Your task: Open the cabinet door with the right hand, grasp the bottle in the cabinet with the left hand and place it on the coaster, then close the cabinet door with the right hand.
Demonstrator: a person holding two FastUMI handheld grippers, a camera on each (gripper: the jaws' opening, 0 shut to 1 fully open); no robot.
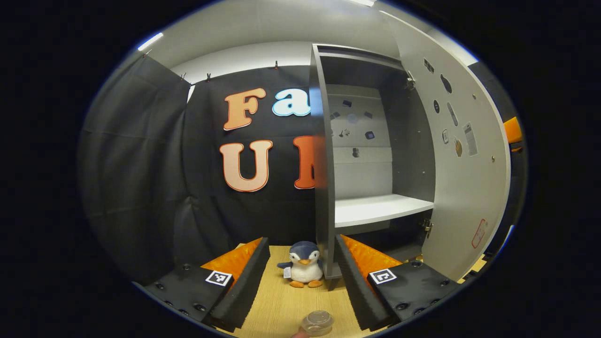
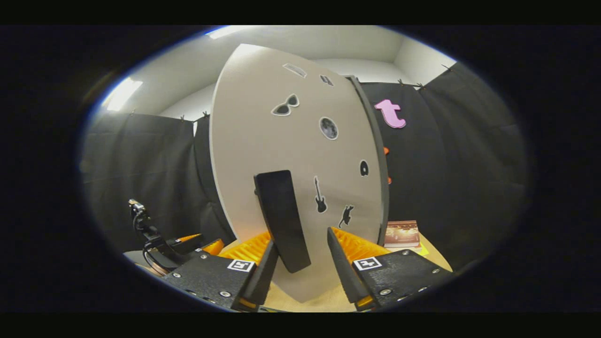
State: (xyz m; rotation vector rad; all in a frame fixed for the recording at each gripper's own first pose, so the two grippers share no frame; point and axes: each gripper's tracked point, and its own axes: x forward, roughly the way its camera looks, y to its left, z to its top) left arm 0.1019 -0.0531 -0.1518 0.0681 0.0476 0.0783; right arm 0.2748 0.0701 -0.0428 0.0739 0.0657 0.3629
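- Bottle (image 1: pixel 317 323) stands out on the tabletop in front of the open cabinet (image 1: pixel 375 141); I judge placing done.
- My left gripper (image 1: pixel 300 286) is apart, empty.
- My right gripper (image 2: pixel 300 263) is apart at the door handle (image 2: pixel 281 218); closing remains.

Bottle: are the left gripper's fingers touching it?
Apart. The left gripper view shows the bottle between the open fingers of the left gripper, with bare tabletop on both sides of it.

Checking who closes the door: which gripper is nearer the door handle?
Right. The right gripper has the door handle between its open fingers; the left gripper faces the open cabinet, over the bottle.
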